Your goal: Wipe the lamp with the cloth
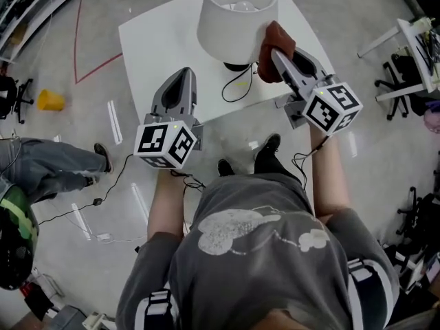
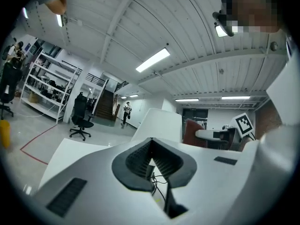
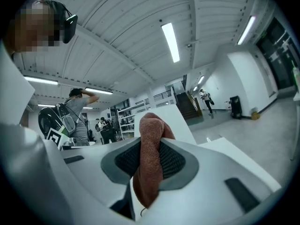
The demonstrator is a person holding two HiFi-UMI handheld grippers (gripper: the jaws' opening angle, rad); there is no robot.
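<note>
Two grippers reach over a white table [image 1: 155,43], seen from above. At nine o'clock, on the floor well away from the table, sits a yellow cup [image 1: 49,100]. Left of centre, the left gripper [image 1: 181,74] is over the table's near edge, pointing toward twelve o'clock. Its ribbed pads [image 2: 168,162] meet at the tips, with nothing between them. At twelve o'clock stands the lamp [image 1: 234,19], which has a white shade, a bulb showing inside and a black base. Its black cord [image 1: 237,91] loops across the table toward six o'clock. A reddish-brown cloth [image 1: 273,40] is bunched against the shade's three o'clock side. The right gripper [image 1: 278,55] comes in from four o'clock. Its jaws are clamped on the cloth, which bulges out past the tips and hangs down between the pads.
</note>
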